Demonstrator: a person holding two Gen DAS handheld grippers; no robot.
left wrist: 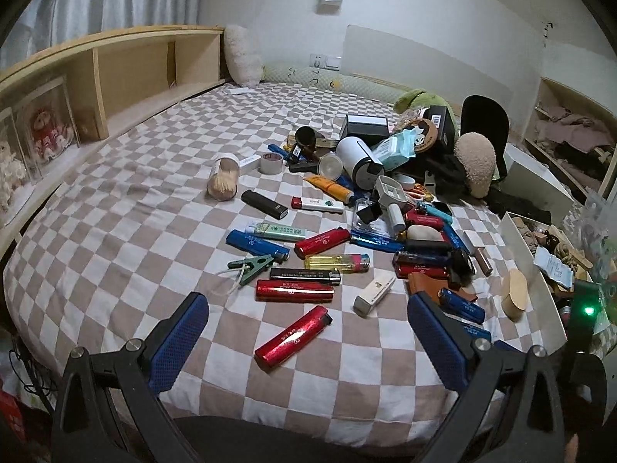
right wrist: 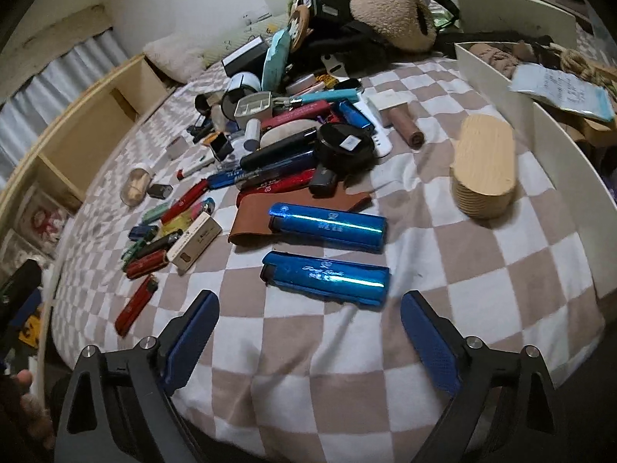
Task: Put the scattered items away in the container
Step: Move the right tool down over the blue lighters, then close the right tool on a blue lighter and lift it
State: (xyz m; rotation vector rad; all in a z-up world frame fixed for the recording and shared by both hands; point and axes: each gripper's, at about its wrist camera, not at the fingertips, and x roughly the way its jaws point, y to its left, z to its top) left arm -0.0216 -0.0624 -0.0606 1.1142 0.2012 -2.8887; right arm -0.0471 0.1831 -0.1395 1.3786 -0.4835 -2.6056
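Many lighters and small items lie scattered on a checkered bed cover. In the left wrist view my left gripper point(left wrist: 308, 308) is open and empty, just short of a red lighter point(left wrist: 293, 337) lying between its fingers. A white container point(left wrist: 528, 274) stands at the right bed edge with items in it. In the right wrist view my right gripper point(right wrist: 308, 308) is open and empty, right in front of a blue lighter point(right wrist: 326, 277). A second blue lighter point(right wrist: 327, 225) lies behind it on a brown leather pouch point(right wrist: 250, 220). The container point(right wrist: 559, 146) is at the right.
A wooden oval box point(right wrist: 486, 169) lies beside the container wall. A heap of boxes, a white cylinder point(left wrist: 358, 158) and a plush toy point(left wrist: 476, 162) fills the back right. A toothpick jar point(left wrist: 223, 179) and tape roll point(left wrist: 271, 162) lie further left. A wooden shelf point(left wrist: 96, 77) lines the left side.
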